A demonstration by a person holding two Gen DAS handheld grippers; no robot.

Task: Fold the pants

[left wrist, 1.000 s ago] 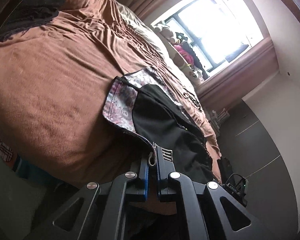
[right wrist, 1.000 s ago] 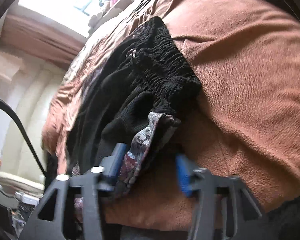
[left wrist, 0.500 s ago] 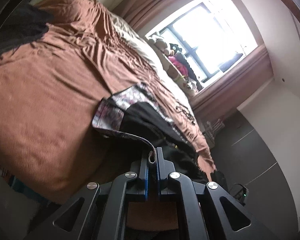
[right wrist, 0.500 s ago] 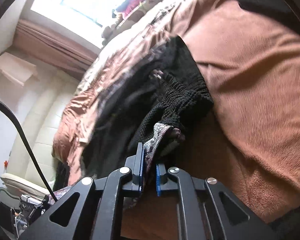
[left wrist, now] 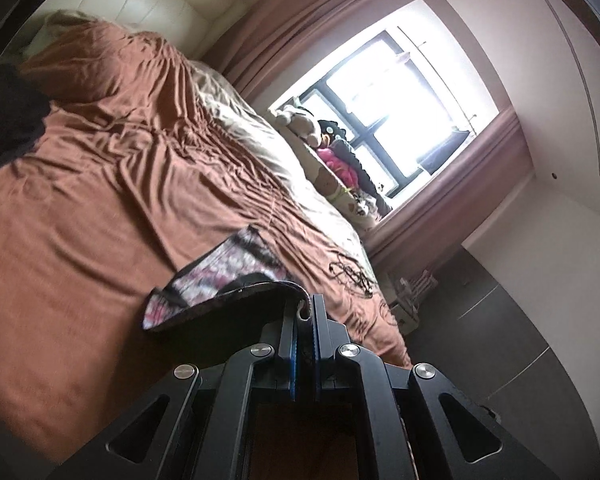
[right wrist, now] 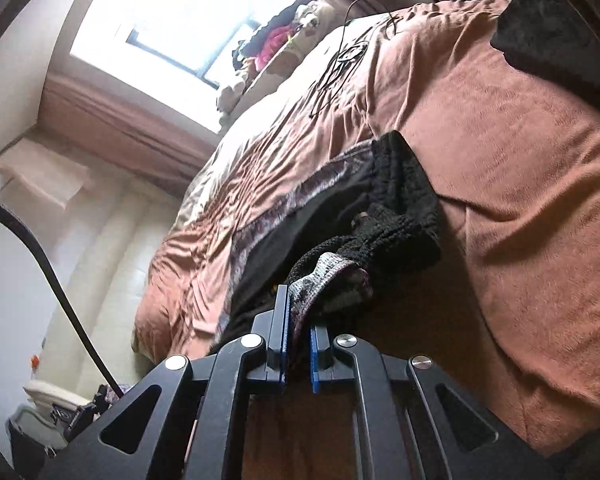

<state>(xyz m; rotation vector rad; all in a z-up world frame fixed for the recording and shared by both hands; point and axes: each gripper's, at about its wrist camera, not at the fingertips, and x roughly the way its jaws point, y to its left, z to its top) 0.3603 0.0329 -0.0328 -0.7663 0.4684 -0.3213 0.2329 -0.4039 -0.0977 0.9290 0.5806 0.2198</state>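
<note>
Left claw point(left wrist: 305, 312): black, blue-padded fingers pressed together on a thin hem of the pants, lifted above the bed.
Pants point(left wrist: 216, 284): black fabric with a pink-and-white patterned lining; in the left wrist view the pinched edge curves up off the bed and the patterned side faces the camera, blurred.
Bed point(left wrist: 100, 208): covered by a rust-brown wrinkled sheet, with a beige cover along its far side.
Window point(left wrist: 392, 96): bright, dark-framed, between mauve curtains, with stuffed toys point(left wrist: 300, 120) on the sill.
Black cable point(left wrist: 350, 272): lies tangled on the sheet near the bed's far corner.
Right claw point(right wrist: 299, 320): fingers nearly closed, pinching a bunched grey-patterned fold of the pants.
Pants, right wrist view point(right wrist: 400, 200): the black elastic waistband lies crumpled on the sheet just beyond the claw; the rest stretches away to the left along the bed.
Dark blanket point(right wrist: 548, 24): at the bed's upper right corner.
</note>
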